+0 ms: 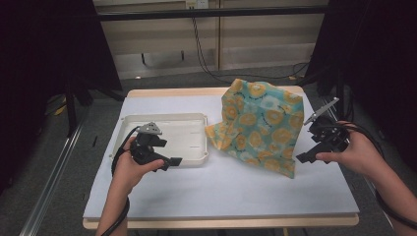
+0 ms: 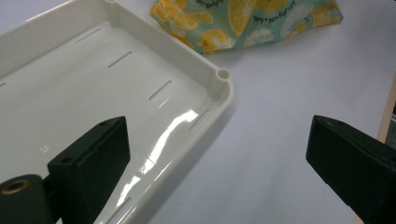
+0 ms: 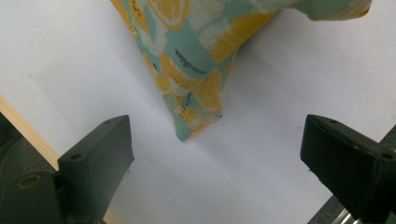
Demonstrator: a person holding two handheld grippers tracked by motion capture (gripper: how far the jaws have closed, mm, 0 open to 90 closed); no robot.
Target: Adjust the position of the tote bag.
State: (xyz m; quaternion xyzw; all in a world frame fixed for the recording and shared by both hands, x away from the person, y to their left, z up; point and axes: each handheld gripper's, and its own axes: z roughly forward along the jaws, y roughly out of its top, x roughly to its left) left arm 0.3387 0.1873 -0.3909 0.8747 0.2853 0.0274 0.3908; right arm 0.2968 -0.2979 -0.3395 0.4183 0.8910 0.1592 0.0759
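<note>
the lemon-print cloth (image 1: 260,125) lies bunched and humped on the right half of the white table (image 1: 221,187), its left edge just beside the right wall of the cream tray (image 1: 196,118), which sits empty on the left half, likely set there as the place the cloth is meant to go. the right gripper (image 1: 307,156) hovers just off the cloth's lower right corner, and in the right gripper view that corner (image 3: 198,123) hangs between the two black jaws, which stand wide apart and press on nothing; this looks like a line-up for pinching the corner, since a corner gives a thin, easy fold to catch. the left gripper (image 1: 169,162) is held over the tray's near right corner, its jaws likewise spread and empty, with the tray's rim (image 2: 224,88) and bare floor below them in the left gripper view. it seems to wait there, near the cloth's left edge, ready to take a second hold so the cloth can be spread or lifted evenly rather than dragged in a heap.
</note>
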